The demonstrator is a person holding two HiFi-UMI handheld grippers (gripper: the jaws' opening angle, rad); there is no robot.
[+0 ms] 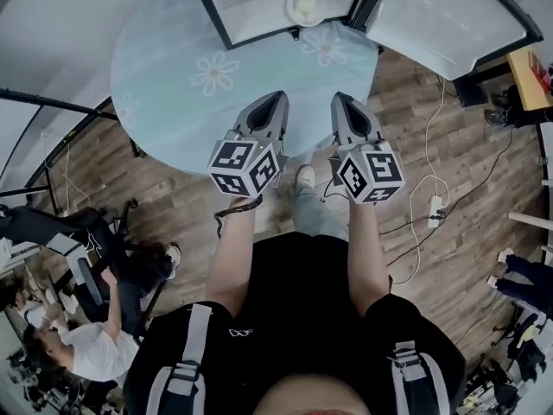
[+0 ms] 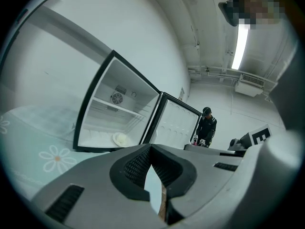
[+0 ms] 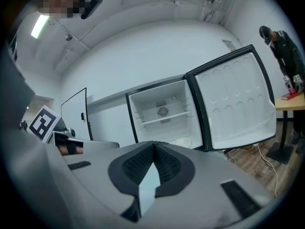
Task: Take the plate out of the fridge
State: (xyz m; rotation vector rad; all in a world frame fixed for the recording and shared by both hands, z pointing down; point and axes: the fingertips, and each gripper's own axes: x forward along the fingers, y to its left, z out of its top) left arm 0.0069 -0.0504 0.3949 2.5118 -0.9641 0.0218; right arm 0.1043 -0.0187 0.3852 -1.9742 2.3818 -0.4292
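A small white fridge (image 1: 259, 7) stands on the round table with its door (image 1: 445, 15) swung wide to the right. A pale plate (image 1: 305, 7) lies on the fridge floor near the front; it also shows in the left gripper view as the plate (image 2: 121, 139) and partly in the right gripper view as the plate (image 3: 183, 140). My left gripper (image 1: 275, 100) and right gripper (image 1: 341, 102) are held side by side over the table's near edge, well short of the fridge. Both are shut with nothing between the jaws.
The round table (image 1: 190, 85) has a light blue cloth with daisy prints. A wire shelf (image 3: 164, 118) crosses the fridge's upper part. People sit at the lower left (image 1: 78, 335). A power strip and cables (image 1: 435, 210) lie on the wooden floor at the right. A person (image 2: 207, 126) stands far behind.
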